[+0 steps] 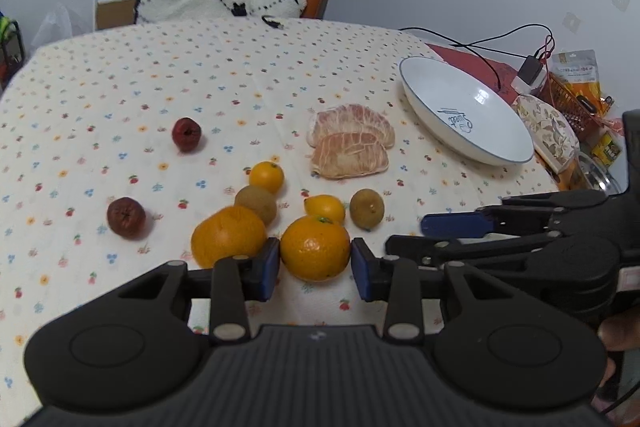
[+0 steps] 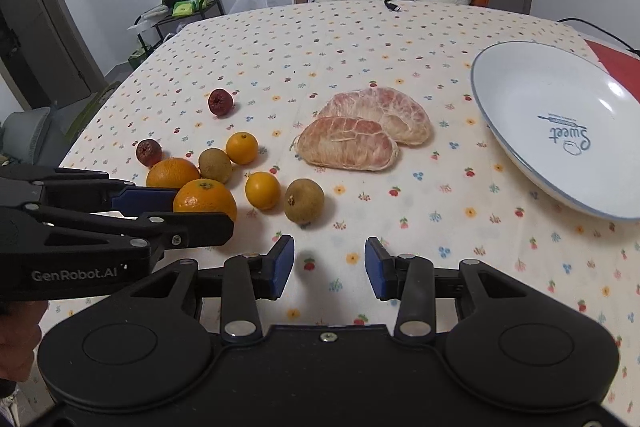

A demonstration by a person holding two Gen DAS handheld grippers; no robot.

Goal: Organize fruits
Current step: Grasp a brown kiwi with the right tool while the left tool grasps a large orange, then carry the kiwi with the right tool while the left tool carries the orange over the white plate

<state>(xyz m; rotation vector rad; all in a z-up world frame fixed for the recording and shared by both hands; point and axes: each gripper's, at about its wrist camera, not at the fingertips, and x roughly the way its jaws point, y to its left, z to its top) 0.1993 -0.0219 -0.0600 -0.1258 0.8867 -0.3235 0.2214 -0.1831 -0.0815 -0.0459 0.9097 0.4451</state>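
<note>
Left hand-held gripper (image 1: 315, 267) | level, pads flanking orange (image 1: 315, 248) | contact unclear

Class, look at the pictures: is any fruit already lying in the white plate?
No. The white plate holds nothing; every fruit lies on the tablecloth.

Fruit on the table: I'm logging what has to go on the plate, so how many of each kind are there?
Large oranges: 2
Small oranges: 2
Brown fruits: 2
Dark red fruits: 2
Peeled pomelo segments: 2
Total: 10
</note>
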